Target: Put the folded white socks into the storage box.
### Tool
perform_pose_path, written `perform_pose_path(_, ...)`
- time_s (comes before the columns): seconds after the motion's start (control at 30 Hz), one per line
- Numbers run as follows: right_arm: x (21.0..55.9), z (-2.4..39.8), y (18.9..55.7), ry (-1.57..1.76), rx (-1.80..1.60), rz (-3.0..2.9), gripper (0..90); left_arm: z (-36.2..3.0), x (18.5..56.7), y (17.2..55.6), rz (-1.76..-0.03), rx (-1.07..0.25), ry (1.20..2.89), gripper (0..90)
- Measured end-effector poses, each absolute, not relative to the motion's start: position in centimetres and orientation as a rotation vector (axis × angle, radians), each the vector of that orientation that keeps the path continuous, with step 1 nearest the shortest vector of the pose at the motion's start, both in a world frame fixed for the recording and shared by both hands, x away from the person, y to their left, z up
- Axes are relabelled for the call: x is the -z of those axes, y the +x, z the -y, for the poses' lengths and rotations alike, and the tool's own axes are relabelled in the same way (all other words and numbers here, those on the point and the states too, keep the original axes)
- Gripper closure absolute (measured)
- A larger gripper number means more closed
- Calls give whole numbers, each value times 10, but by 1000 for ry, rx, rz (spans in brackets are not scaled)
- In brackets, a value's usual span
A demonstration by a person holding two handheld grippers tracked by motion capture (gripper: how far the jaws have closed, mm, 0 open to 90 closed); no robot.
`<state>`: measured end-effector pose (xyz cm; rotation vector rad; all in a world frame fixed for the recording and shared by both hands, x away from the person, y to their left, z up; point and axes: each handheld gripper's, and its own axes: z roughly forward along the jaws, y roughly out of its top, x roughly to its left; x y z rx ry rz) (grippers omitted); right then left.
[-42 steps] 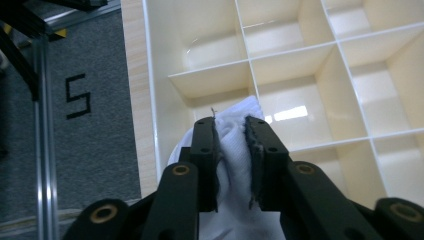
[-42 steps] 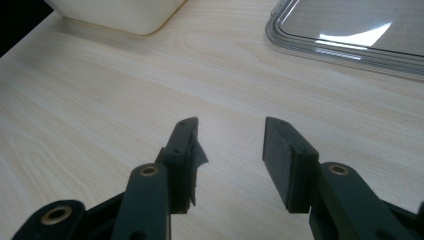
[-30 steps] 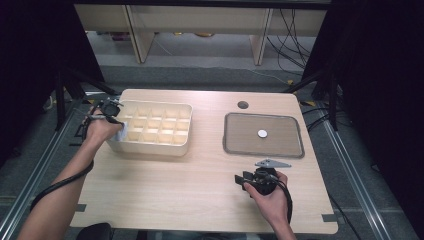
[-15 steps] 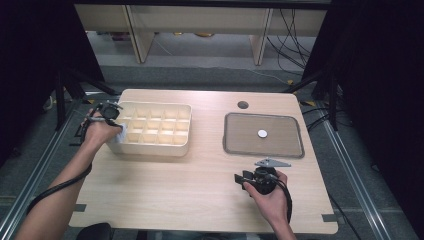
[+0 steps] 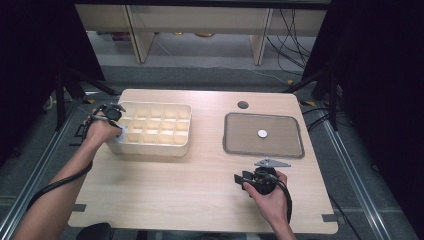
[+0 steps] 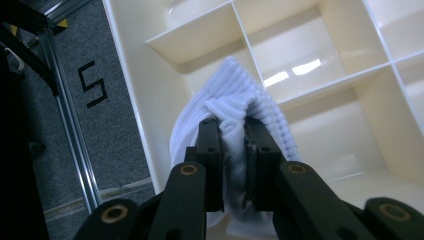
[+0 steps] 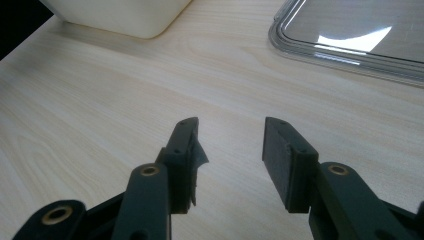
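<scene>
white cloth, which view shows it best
The left gripper view: the white cloth sits close up, pinched between the left gripper jaws over the compartment box. The high view shows a small pale patch.

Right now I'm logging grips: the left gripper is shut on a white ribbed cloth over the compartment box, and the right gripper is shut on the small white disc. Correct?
Not quite. The left gripper is shut on the white ribbed cloth over the cream compartment box. The right gripper is open and holds nothing, as the right gripper view shows; the small white disc lies in the grey tray.
</scene>
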<state>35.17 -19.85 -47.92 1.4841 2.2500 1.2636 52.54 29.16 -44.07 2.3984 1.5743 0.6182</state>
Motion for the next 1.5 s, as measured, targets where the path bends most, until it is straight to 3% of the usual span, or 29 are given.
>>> perform_pose_path(0.57, 480, 196, 350, 1531, -1284, -2249, 588, -300, 447, 534, -1640, -419, 2429, 807)
perform_pose_path(0.8, 480, 198, 351, 1489, -1277, -2254, 589, -296, 453, 535, -1634, -480, 2458, 810)
perform_pose_path(1.5, 480, 199, 350, 1488, -1275, -2257, 588, -300, 458, 536, -1631, -438, 2442, 810)
